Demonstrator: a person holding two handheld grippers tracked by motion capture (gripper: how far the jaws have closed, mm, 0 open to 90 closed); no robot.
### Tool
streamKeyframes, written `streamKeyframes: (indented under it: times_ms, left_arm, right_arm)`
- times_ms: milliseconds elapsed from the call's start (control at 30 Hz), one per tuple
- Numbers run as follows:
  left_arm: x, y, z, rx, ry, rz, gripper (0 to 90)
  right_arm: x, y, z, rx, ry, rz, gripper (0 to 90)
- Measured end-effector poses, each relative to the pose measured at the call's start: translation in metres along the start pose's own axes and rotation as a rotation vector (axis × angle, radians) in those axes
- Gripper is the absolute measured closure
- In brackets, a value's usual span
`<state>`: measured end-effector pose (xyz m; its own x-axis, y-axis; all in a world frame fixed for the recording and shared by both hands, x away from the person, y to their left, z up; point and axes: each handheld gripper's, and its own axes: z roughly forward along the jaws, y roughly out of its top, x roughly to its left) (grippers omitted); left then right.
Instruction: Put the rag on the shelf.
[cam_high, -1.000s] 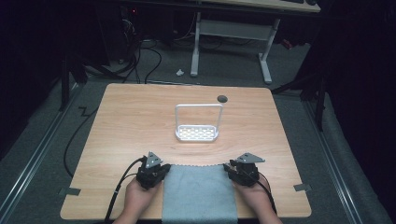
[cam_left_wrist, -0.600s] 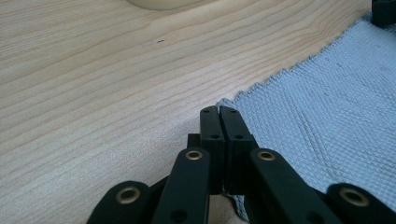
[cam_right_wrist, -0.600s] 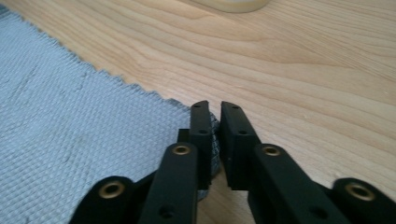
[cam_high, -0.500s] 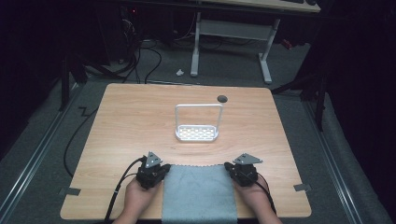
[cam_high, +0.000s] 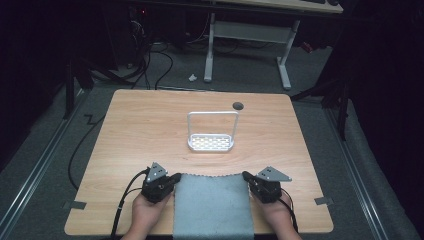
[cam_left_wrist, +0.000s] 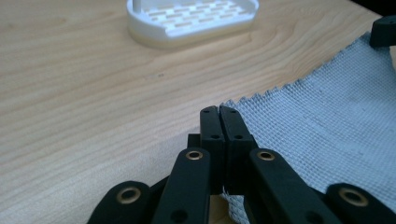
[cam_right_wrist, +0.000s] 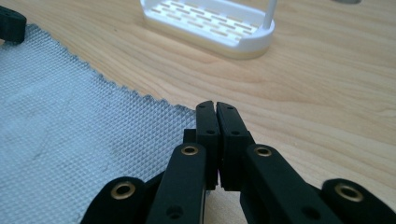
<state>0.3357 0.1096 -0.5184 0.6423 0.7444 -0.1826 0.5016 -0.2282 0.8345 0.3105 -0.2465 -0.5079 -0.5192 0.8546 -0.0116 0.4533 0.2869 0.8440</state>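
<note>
Both far corners of the grey cloth (cam_high: 212, 205), at six o'clock on the table (cam_high: 150, 130), are pinched: left gripper (cam_left_wrist: 219, 110) and right gripper (cam_right_wrist: 215, 105) clamp it. I judge lifting or folding remains.

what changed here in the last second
The right gripper has just closed its jaws on the far right corner of the grey cloth; a second ago they stood open. The left gripper was already shut on the far left corner and stays so. Both hands, the cloth, and the white rack on the table kept their places.
</note>
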Motion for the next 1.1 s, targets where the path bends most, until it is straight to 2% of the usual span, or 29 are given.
streamKeyframes:
  times_ms: [167,333,367,500,533,567,600,667,700,800,1033,1100]
  left_arm:
    - [-0.006,0.008,-0.012,-0.073,-0.01,-0.001,88.8]
    - [-0.011,0.014,-0.018,-0.094,-0.012,0.018,88.8]
    - [-0.014,0.016,-0.024,-0.107,-0.026,0.017,88.8]
    - [-0.02,0.022,-0.034,-0.129,-0.029,0.029,88.8]
    - [-0.022,0.024,-0.038,-0.135,-0.032,0.027,88.8]
    - [-0.023,0.026,-0.042,-0.146,-0.032,0.027,88.8]
    - [-0.024,0.029,-0.046,-0.159,-0.03,0.029,88.8]
    - [-0.026,0.034,-0.054,-0.186,-0.029,0.033,88.8]
    - [-0.028,0.042,-0.063,-0.221,-0.026,0.04,88.8]
    - [-0.03,0.049,-0.07,-0.246,-0.024,0.044,88.8]
    - [-0.036,0.074,-0.086,-0.313,-0.016,0.082,88.9]
    - [-0.037,0.084,-0.089,-0.336,-0.013,0.093,88.9]
  right_arm:
    - [0.003,0.004,-0.008,-0.043,0.006,0.0,89.5]
    - [0.007,0.009,-0.016,-0.079,0.006,-0.015,89.5]
    - [0.009,0.012,-0.022,-0.102,0.004,-0.015,89.5]
    - [0.012,0.017,-0.032,-0.132,-0.003,-0.028,89.5]
    - [0.013,0.022,-0.041,-0.168,-0.008,-0.029,89.5]
    - [0.013,0.022,-0.041,-0.168,-0.008,-0.029,89.5]
    - [0.014,0.027,-0.049,-0.202,-0.014,-0.031,89.5]
    - [0.014,0.03,-0.052,-0.217,-0.017,-0.032,89.5]
    - [0.015,0.035,-0.058,-0.24,-0.025,-0.04,89.5]
    - [0.015,0.046,-0.066,-0.282,-0.032,-0.052,89.5]
    - [0.017,0.068,-0.08,-0.348,-0.04,-0.074,89.5]
    - [0.017,0.082,-0.086,-0.381,-0.046,-0.086,89.5]
